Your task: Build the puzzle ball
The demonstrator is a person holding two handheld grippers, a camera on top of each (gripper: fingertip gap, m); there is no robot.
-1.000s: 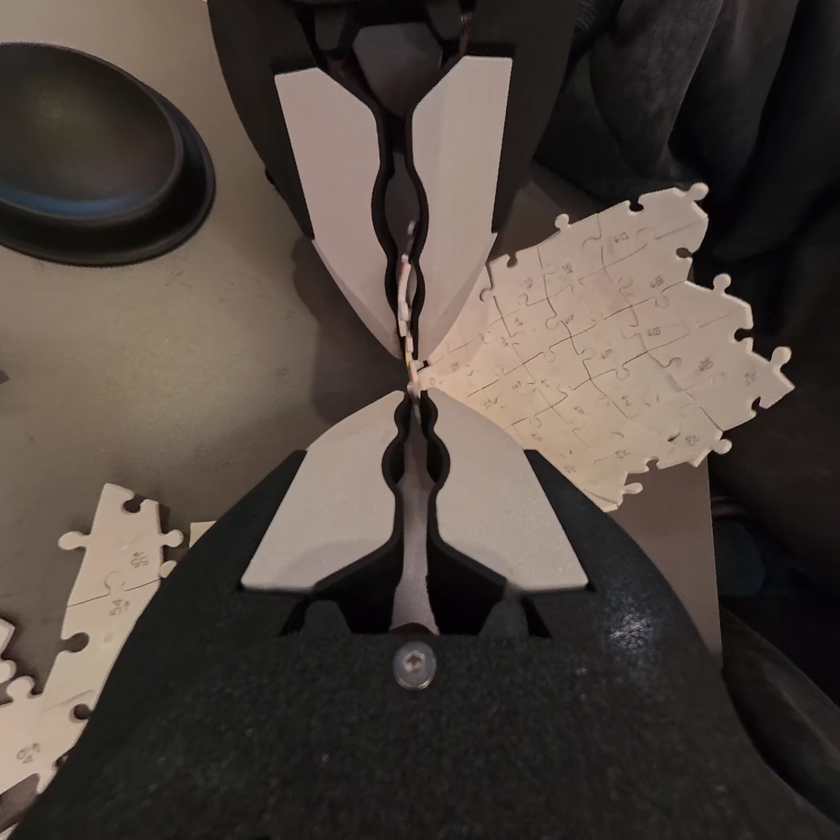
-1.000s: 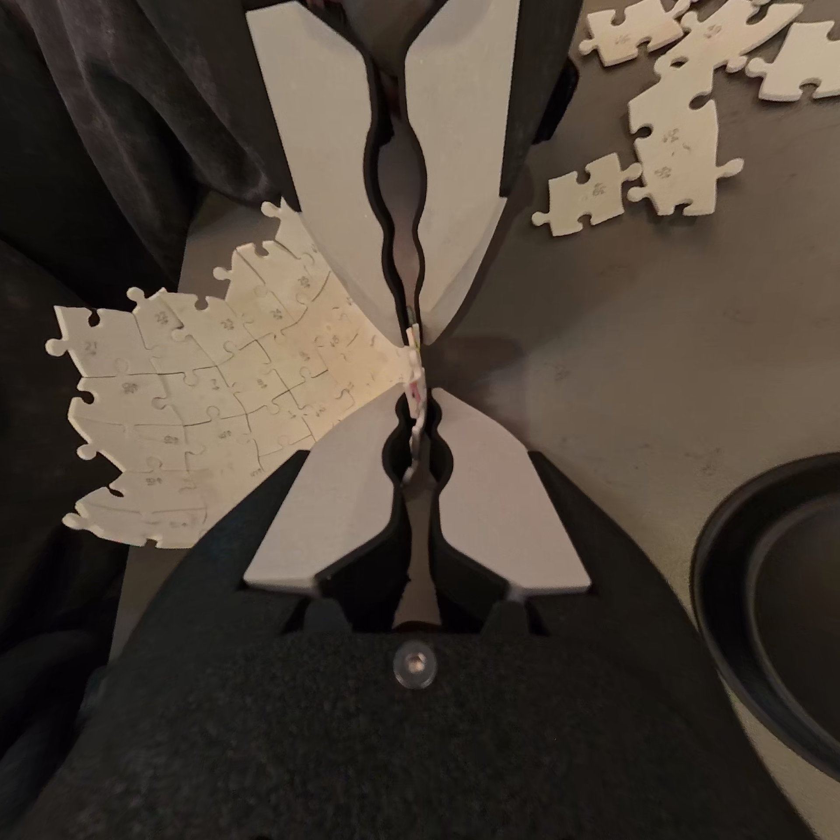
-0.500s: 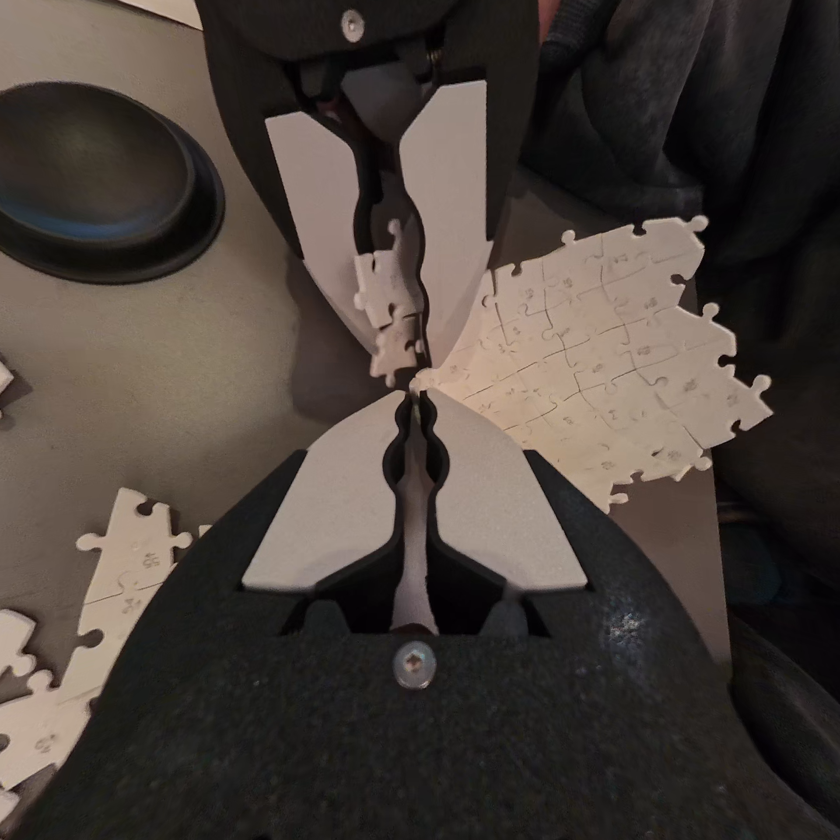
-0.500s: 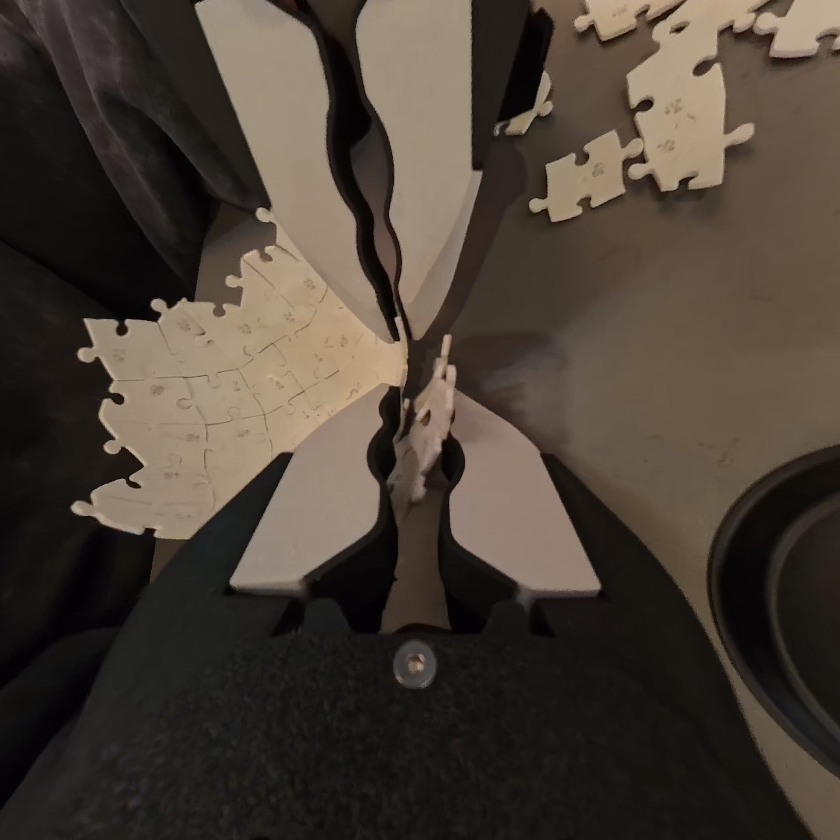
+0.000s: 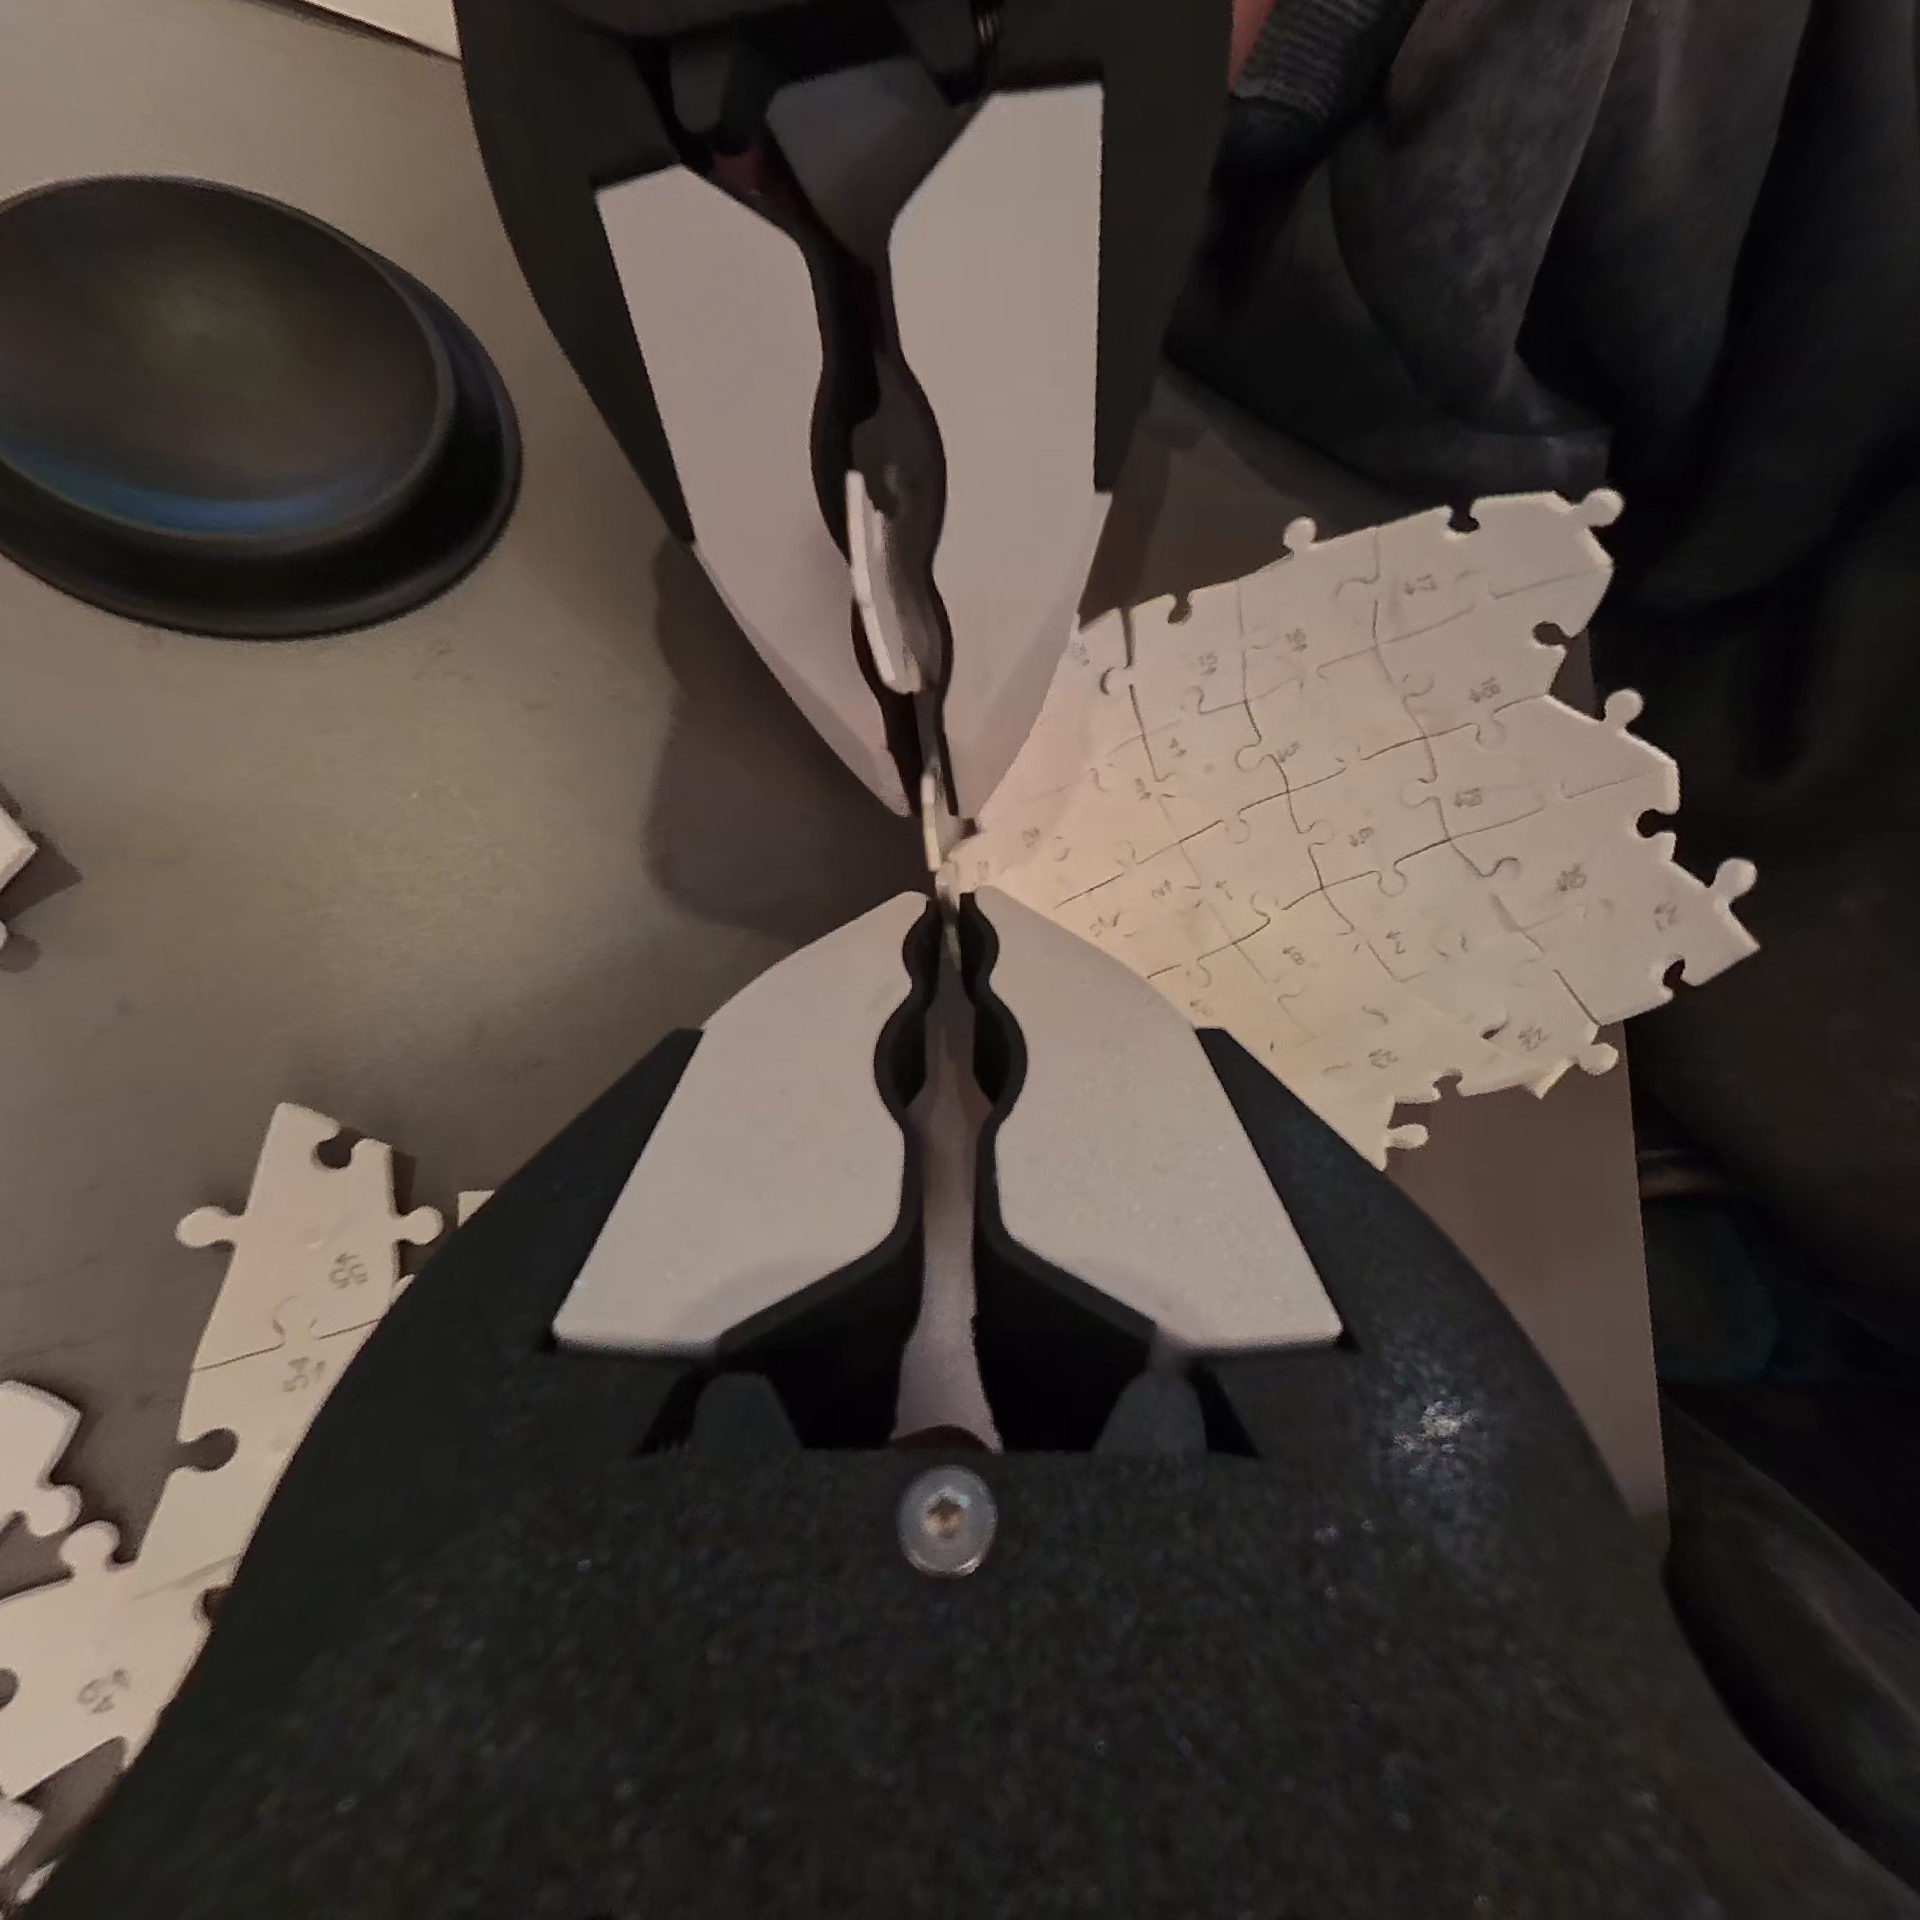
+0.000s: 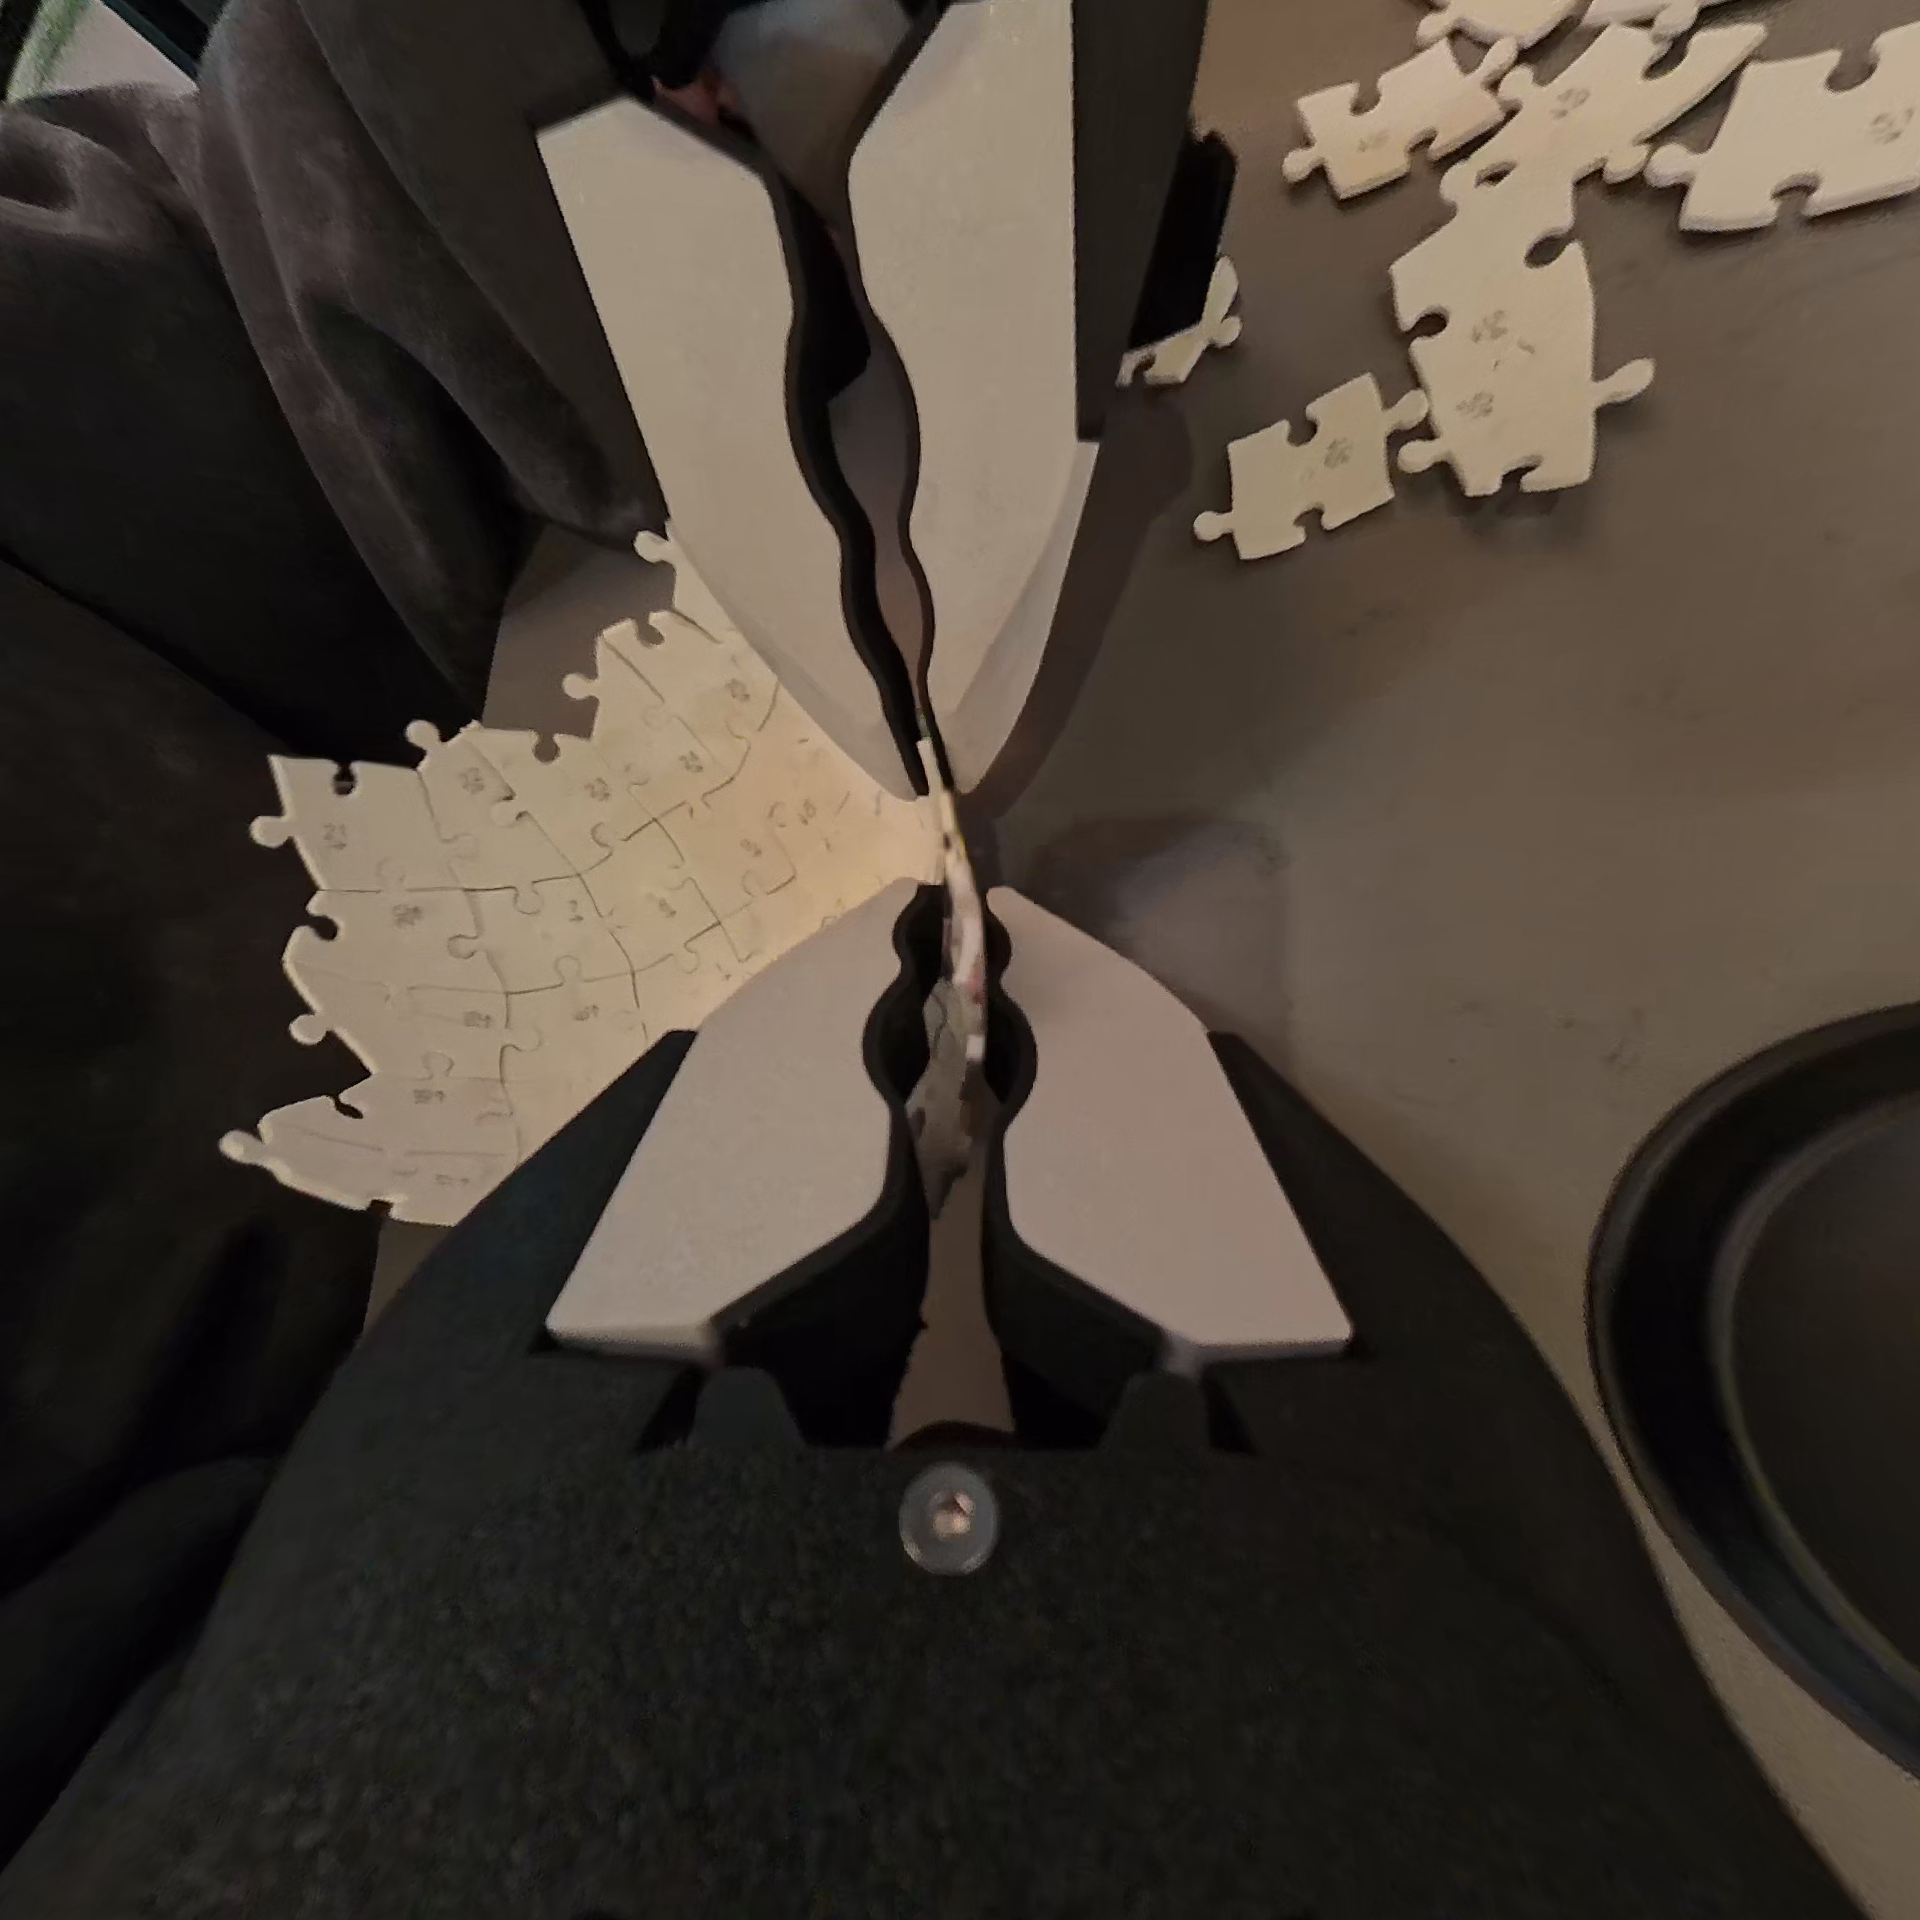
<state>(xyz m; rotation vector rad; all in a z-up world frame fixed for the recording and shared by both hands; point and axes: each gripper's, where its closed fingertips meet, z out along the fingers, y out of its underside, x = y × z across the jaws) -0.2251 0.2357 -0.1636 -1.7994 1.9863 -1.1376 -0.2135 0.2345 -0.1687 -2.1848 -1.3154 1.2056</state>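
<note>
Where both jaws meet, curved puzzle shell (image 5: 1351,831) edge clamped, strip (image 6: 961,956) pinched.

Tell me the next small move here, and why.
Probably ease the right tongs forward, pressing their held piece into the curved puzzle section that the left tongs pinch: the piece's tip meets the section's edge but does not look locked.

Dim warm light on grey tabletop (image 5: 312,831) w/ black dish (image 5: 229,416); dark fabric (image 6: 208,364) past table edge.
</note>
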